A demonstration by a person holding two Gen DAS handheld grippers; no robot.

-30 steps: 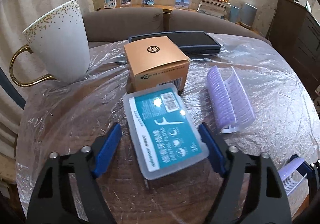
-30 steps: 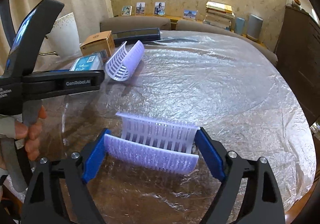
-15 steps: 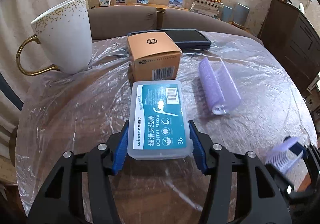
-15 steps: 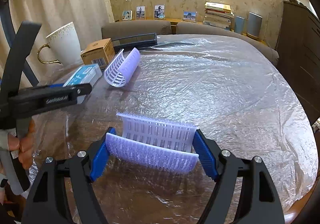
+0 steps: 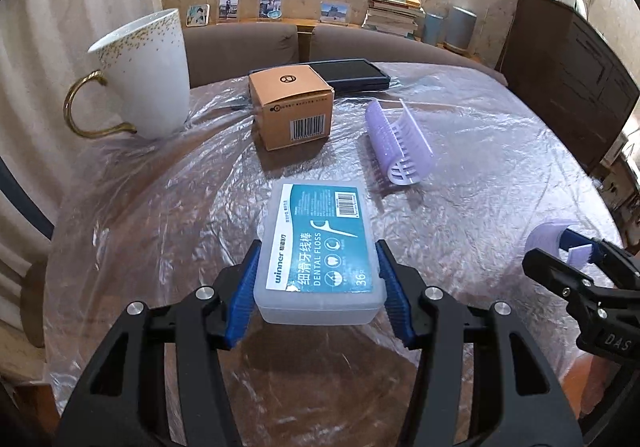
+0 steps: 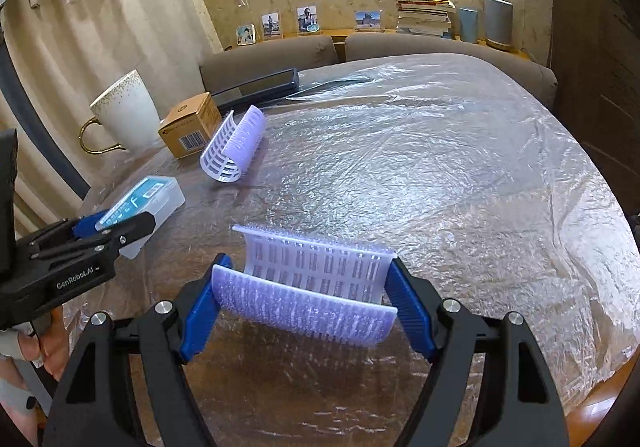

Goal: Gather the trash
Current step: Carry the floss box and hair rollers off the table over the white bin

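My left gripper (image 5: 318, 287) is shut on a clear dental floss box (image 5: 318, 247) with a teal label, held just above the plastic-covered table (image 5: 480, 183). It also shows in the right wrist view (image 6: 140, 207). My right gripper (image 6: 306, 303) is shut on a purple curved hair roller (image 6: 312, 283), held by its two ends above the table; it also shows in the left wrist view (image 5: 548, 243). A second purple hair roller (image 5: 396, 143) lies on the table beyond the floss box, also seen in the right wrist view (image 6: 236, 145).
A brown cardboard box (image 5: 292, 111) stands behind the floss box. A white mug (image 5: 148, 75) with a gold handle is at the far left. A dark flat case (image 5: 352, 75) lies at the table's back edge. A sofa (image 5: 288, 47) stands beyond the table.
My left gripper closed on the floss box, straightened it and lifted it back toward me. My right gripper closed on the purple roller and raised it a little.
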